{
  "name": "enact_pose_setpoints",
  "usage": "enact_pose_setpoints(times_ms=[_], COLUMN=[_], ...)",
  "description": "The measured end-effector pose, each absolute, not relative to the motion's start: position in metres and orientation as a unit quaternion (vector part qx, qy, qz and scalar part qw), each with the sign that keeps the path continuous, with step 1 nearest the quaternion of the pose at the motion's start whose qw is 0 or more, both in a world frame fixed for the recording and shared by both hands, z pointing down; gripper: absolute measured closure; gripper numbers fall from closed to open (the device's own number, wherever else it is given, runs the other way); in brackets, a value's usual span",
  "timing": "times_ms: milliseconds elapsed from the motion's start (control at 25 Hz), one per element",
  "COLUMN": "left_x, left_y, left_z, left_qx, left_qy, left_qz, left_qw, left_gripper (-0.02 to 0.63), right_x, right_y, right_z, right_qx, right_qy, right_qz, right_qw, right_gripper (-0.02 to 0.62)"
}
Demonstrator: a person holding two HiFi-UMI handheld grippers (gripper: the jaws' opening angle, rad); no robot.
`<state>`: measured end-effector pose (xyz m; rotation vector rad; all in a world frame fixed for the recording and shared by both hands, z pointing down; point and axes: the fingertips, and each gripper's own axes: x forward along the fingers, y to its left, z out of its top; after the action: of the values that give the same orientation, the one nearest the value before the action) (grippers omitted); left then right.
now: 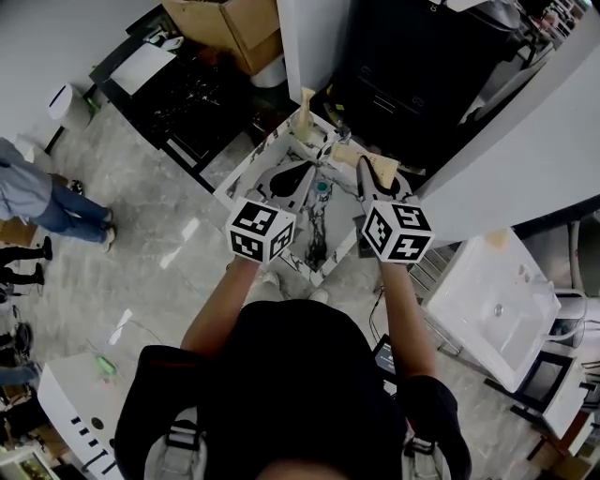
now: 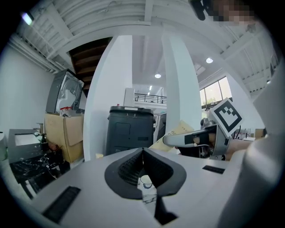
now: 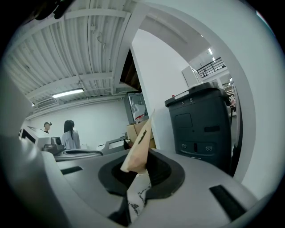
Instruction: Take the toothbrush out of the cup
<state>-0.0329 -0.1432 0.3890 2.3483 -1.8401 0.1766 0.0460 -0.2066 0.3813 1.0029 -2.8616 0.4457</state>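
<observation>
A small marble-patterned table (image 1: 251, 171) stands in front of me. On it sits a little white cup (image 1: 322, 187), which also shows through the left jaws' gap (image 2: 145, 181). My left gripper (image 1: 302, 178) (image 2: 143, 153) hovers just left of the cup, shut and holding nothing. The right gripper (image 1: 362, 169) (image 3: 142, 167) is shut on a long tan paper packet (image 1: 352, 154) (image 3: 139, 149), apparently the wrapped toothbrush. The packet sticks up and out past the jaws, above and to the right of the cup. The left gripper view shows that right gripper (image 2: 171, 140) with the packet (image 2: 178, 130).
A second tan piece (image 1: 307, 111) stands upright at the table's far edge. Behind it are a white pillar (image 1: 314, 42) and a dark cabinet (image 2: 129, 131). A cardboard box (image 1: 234, 28) lies farther back, a white sink unit (image 1: 492, 300) to my right, people (image 1: 37, 202) at the left.
</observation>
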Motion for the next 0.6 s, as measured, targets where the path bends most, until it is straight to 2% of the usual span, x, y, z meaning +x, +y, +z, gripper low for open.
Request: enact_pose_setpoints(times_ms=[600], left_x=[-0.082], left_y=[-0.162], left_z=[0.389], left_qx=[0.791], left_qy=[-0.605], left_qz=[0.051], left_qw=[0.082], left_gripper=[0.594], right_x=[0.000], right_y=[-0.221], right_z=[0.391], right_qx=[0.336], right_qy=[-0.928], right_qz=[0.151], right_qw=[0.054], right_gripper=[0.538])
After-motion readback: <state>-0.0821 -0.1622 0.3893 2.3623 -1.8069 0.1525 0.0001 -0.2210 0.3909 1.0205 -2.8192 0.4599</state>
